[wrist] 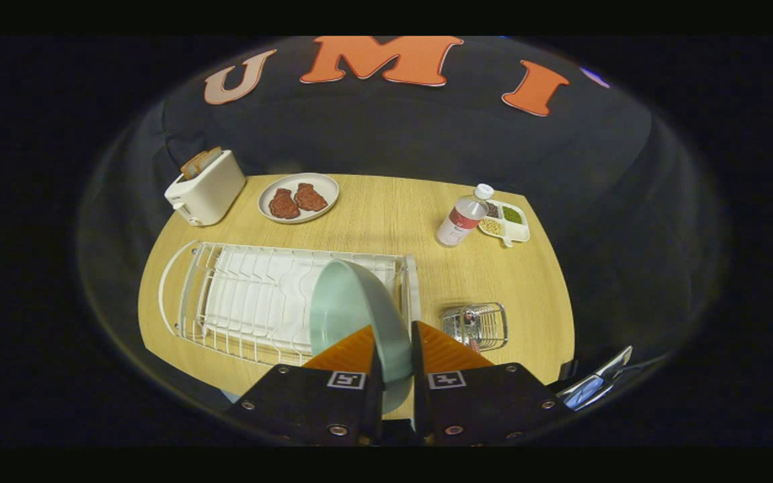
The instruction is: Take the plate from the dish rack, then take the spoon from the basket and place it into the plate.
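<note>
The gripper (396,349) is clamped on the rim of a pale green plate (353,315), both fingers pressing its edge, the plate tilted up over the near right end of the white wire dish rack (245,295). Just right of the fingers sits a small wire basket (477,327) on the wooden surface (386,215), its contents too small to make out. Beyond stand a bottle (461,221) whose red label is unreadable, a divided tray (508,221), a dish of meat (298,198) and a toaster (205,188).

Gripper (396,352) clamped on plate (353,312)
</note>
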Motion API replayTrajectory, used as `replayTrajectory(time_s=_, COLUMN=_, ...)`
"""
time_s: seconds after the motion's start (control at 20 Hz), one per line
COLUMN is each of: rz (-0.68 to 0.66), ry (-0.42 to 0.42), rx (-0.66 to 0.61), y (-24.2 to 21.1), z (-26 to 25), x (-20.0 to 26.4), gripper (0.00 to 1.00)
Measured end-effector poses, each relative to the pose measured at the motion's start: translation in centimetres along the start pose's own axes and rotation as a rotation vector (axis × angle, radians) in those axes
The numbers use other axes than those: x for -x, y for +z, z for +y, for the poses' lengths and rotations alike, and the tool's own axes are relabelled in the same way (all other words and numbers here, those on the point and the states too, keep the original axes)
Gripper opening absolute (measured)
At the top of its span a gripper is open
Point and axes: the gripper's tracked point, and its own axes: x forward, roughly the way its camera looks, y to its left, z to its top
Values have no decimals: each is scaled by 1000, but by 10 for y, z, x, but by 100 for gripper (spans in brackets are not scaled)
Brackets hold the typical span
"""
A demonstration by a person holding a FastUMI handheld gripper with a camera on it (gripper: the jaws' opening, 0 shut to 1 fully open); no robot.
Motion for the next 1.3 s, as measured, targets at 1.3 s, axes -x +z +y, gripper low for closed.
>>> replayTrajectory(time_s=1.3, rz=120, ry=502, rx=-279, y=-183, z=-17, x=6, gripper=19)
